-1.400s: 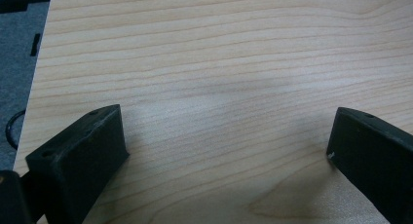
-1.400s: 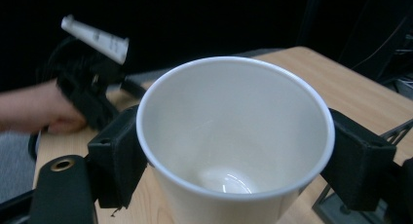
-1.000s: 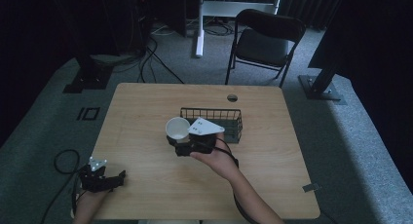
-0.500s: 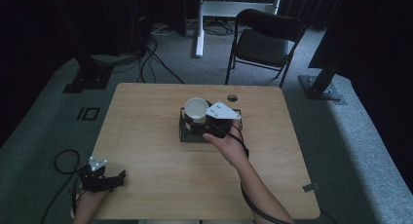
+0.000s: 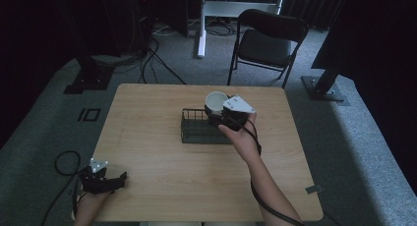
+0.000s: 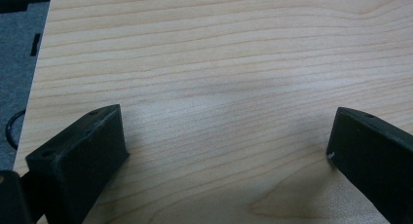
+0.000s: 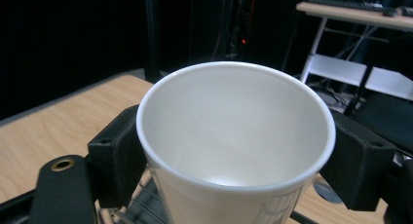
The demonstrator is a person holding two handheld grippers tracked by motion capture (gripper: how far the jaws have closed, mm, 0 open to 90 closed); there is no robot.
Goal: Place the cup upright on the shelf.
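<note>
My left tongs sit closest to me, low on the near left corner of the table, and their two black jaws are wide apart with just bare wood between them in the left gripper view. Nothing is touching them. Their cable loops on the floor just off the table edge beside them. Farther out, past the middle of the table, my right tongs are squeezed onto a white paper cup. In the right gripper view one jaw presses on each side of the cup, and the cup stands upright with its open top facing me and nothing inside. Right under the right tongs and the cup is a black wire basket, and the cup hangs over the basket's far right end. I can see basket wires just below the cup. Beyond the right tongs, off the far side of the table, a black chair stands on the grey floor.
</note>
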